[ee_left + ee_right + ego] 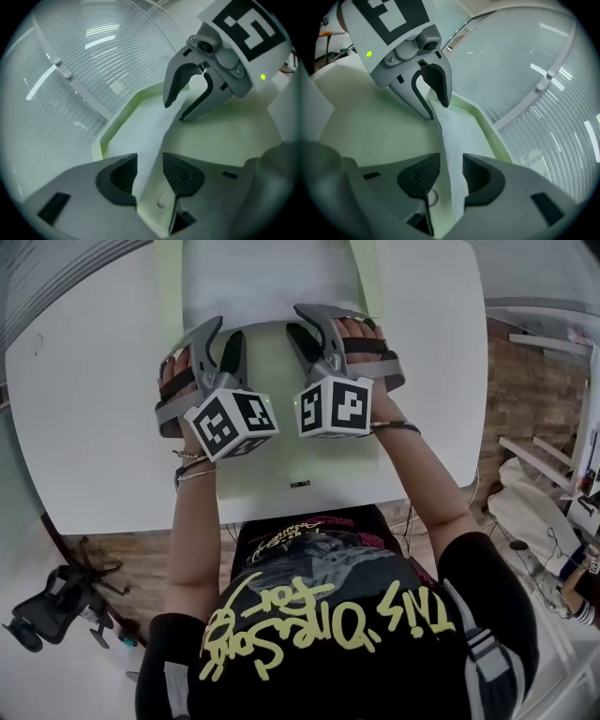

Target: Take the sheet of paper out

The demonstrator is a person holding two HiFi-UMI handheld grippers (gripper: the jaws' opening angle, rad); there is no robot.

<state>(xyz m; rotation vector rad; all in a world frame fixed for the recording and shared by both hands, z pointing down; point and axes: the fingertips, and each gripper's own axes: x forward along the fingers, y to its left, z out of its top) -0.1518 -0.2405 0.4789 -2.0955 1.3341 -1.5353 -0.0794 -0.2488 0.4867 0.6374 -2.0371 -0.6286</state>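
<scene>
A white sheet of paper [272, 282] lies in a pale green folder [272, 442] on the white table. The sheet's near edge is bunched into a raised fold [161, 136] that runs from one gripper to the other. My left gripper [223, 337] stands over the fold's left end, its jaws drawn in close with the fold [149, 176] pinched between the pads. My right gripper [306, 327] is a short way to its right, jaws likewise narrowed on the fold [451, 176]. Each gripper shows in the other's view: the right gripper [176, 109], the left gripper [436, 110].
The white table [94, 409] ends just in front of the person's body. The folder's green borders [169, 277] flank the sheet. A ribbed translucent wall [79, 70] stands behind the table. A black office chair [56, 601] is on the floor at left; shelving [553, 446] is at right.
</scene>
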